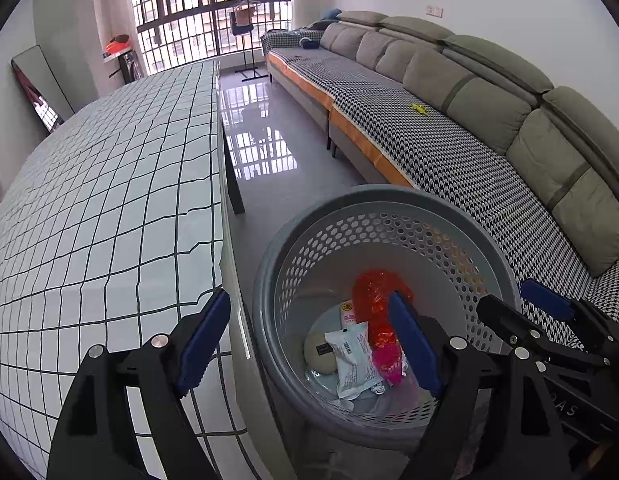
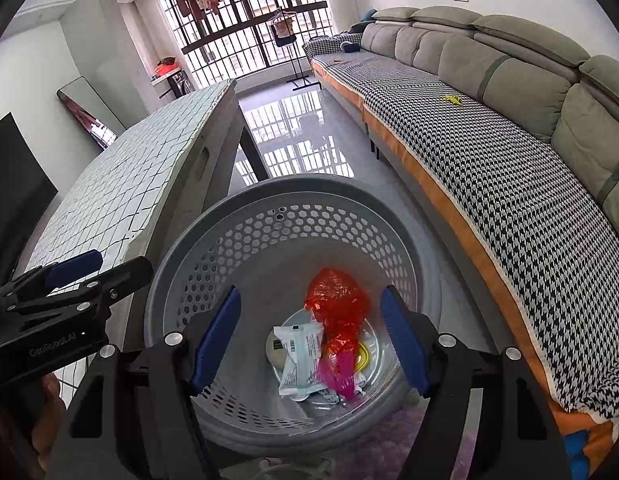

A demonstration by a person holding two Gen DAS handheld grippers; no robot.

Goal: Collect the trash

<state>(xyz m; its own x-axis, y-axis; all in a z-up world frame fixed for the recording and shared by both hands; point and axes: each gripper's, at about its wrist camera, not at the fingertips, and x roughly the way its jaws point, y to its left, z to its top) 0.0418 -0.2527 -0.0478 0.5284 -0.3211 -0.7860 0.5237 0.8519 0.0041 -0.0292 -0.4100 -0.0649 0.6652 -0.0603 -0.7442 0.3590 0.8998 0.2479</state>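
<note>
A grey perforated waste basket [image 1: 389, 194] stands on the floor beside the table; it also shows in the right wrist view [image 2: 293, 186]. Inside lie a red crumpled wrapper [image 1: 371, 292] [image 2: 335, 294], a white packet [image 1: 351, 356] [image 2: 299, 354], a pink wrapper [image 2: 339, 368] and a round beige item [image 1: 317, 354]. My left gripper [image 1: 309, 344] is open and empty, straddling the table edge and the basket rim. My right gripper [image 2: 311, 340] is open and empty above the basket; it shows in the left wrist view [image 1: 525, 304].
A table with a checked cloth [image 1: 109, 184] stands on the left. A long grey sofa with a houndstooth cover [image 1: 449, 152] runs along the right; a small yellow item [image 1: 419, 109] lies on it. Glossy floor [image 1: 261, 132] runs between them toward the window.
</note>
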